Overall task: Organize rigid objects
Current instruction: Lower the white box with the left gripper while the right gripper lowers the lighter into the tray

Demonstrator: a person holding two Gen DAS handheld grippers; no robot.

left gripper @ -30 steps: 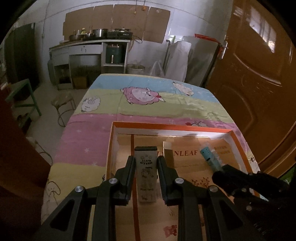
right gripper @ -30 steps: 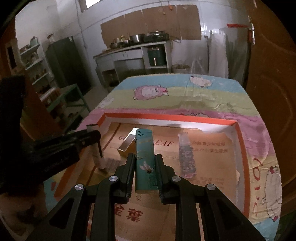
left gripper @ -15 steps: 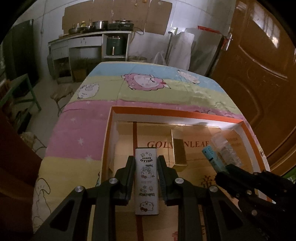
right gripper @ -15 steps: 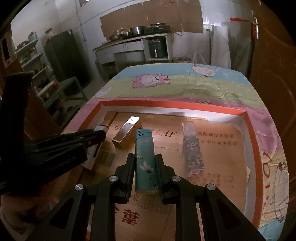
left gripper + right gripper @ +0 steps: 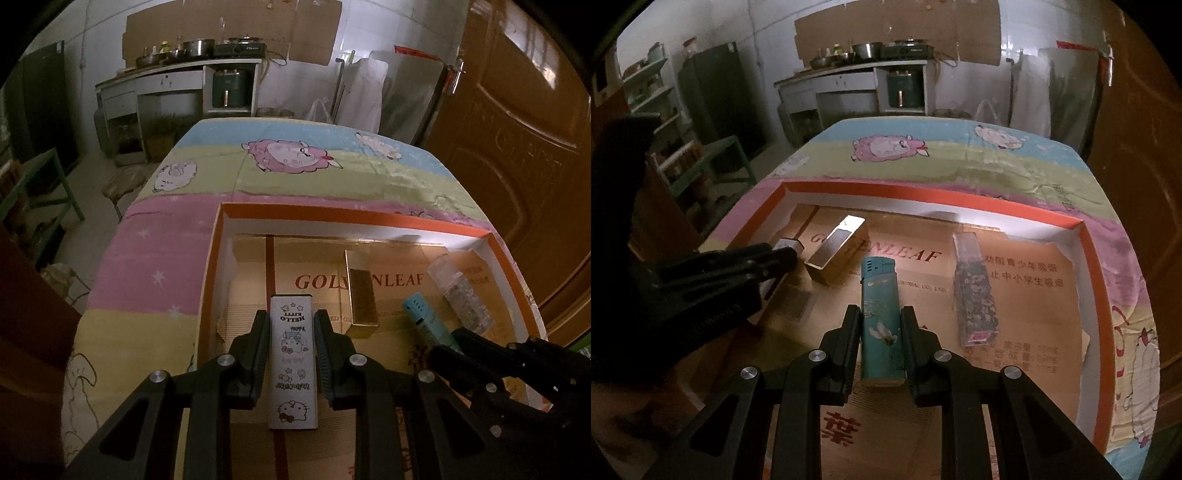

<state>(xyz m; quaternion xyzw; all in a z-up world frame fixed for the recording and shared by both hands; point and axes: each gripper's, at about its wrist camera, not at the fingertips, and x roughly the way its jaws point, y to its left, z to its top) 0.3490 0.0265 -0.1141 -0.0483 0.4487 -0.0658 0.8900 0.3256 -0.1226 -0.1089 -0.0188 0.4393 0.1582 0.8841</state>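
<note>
While both tools are low over the orange-rimmed box [image 5: 1086,236] on the cloth-covered counter [image 5: 177,266], the step in hand looks like laying two lighters down onto the cardboard floor beside those already lying there. The left tool [image 5: 291,332] is clamped narrowly on a white lighter [image 5: 292,365] printed with cartoon cats, its pads pressing both long sides; the right tool [image 5: 881,328] is likewise pinched on a teal lighter [image 5: 881,317] with a bird design. Both lighters point away along the fingers and hang over the near half of the box, the white one toward its left wall, the teal one nearer the middle. Already on the floor are a gold lighter [image 5: 836,254], lying between the two held ones, and a floral-patterned lighter [image 5: 975,291] further right. To do this well, I would bring each lighter down until its lower end meets the cardboard, flatten the angle so the whole length rests, and only then ease the pads apart, so nothing drops or bounces. Keeping each lighter roughly parallel to the floral one would make a tidy row. The teal one should land in the gap between gold and floral without nudging either; the white one needs room from the left wall and from the gold lighter. The two tools sit close, so releasing one at a time seems the safer choice.
</note>
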